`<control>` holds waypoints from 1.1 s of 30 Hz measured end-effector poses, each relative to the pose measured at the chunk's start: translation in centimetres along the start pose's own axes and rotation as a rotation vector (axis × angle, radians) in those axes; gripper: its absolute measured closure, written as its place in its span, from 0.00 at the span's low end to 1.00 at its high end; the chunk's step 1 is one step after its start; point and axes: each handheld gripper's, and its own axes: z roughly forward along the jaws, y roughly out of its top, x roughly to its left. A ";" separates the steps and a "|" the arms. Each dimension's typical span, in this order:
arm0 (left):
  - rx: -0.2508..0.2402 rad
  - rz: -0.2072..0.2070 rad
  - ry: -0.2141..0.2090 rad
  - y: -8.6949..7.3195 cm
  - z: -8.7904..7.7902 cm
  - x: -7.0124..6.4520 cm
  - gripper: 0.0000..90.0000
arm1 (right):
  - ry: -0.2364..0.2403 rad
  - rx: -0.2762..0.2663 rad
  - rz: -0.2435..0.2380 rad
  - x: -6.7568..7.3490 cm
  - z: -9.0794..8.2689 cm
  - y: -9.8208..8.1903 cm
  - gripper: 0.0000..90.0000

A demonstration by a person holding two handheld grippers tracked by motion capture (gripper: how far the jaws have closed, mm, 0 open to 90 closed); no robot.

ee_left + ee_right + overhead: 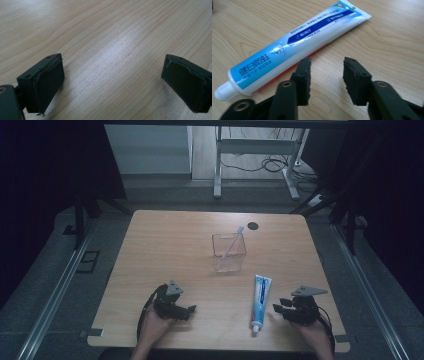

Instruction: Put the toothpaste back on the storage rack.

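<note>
Two grippers sit low at the near edge of the wooden surface [165,245], each held in a person's hand. On the right side there's a toothpaste tube [260,302], blue and white, lying flat with its white cap toward the person and its crimped end pointing at the middle of the surface. The right gripper [278,309] is just beside it, aimed at the cap half of the tube but not touching it. In the right gripper view the toothpaste tube [287,52] runs diagonally, and the fingers [303,75] are only partly spread with nothing but bare wood between them, the tube lying just past the left one. The left gripper [190,310] is well apart from all that, over on the left, resting close to the wood with its fingers [47,80] spread wide and nothing in between. Further back near the middle sits a clear plastic container [229,252] with a toothbrush [234,240] leaning in it, its head sticking up over the rim. Behind that, near the far edge, is a small dark round spot [253,225], can't tell what it is
</note>
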 end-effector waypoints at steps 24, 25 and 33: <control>0.025 0.037 0.037 0.1 0.2 -0.4 0.05 | 0.121 0.039 -0.097 2.3 0.1 3.7 0.88; 0.025 0.038 0.037 0.1 0.2 -0.4 0.05 | 0.121 0.039 -0.097 2.3 0.1 3.7 0.88; 0.025 0.036 0.040 0.1 0.2 -0.5 0.05 | 0.165 0.052 -0.125 3.9 1.5 4.4 0.91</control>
